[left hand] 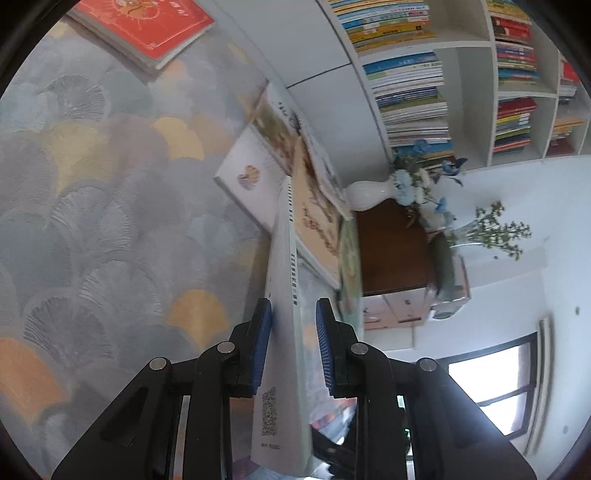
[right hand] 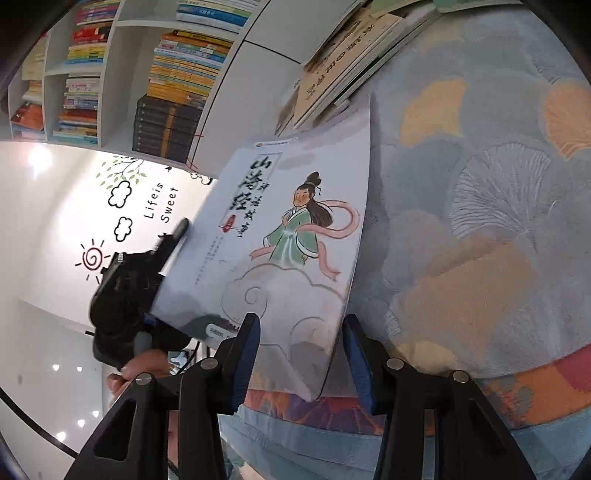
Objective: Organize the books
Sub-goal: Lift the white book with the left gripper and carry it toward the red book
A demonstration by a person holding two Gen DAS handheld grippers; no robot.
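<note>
A white picture book (right hand: 288, 221) with a drawn figure in a green robe on its cover is held up off the rug. My left gripper (right hand: 177, 232) clamps its left edge. In the left wrist view that book (left hand: 284, 258) stands edge-on, spine up, and my left gripper (left hand: 291, 306) is shut on it. The book's lower corner sits between the blue pads of my right gripper (right hand: 301, 321). The left pad overlaps the cover and the right pad stands just clear of the edge. A loose pile of books (left hand: 295, 177) lies on the rug behind.
A patterned rug (right hand: 480, 184) covers the floor. A white bookshelf (left hand: 469, 74) is packed with stacked books. A red book (left hand: 147, 22) lies on another stack. A white vase (left hand: 369, 192) with blue flowers stands on a brown cabinet (left hand: 391, 251). A hand (right hand: 125, 369) holds the left gripper.
</note>
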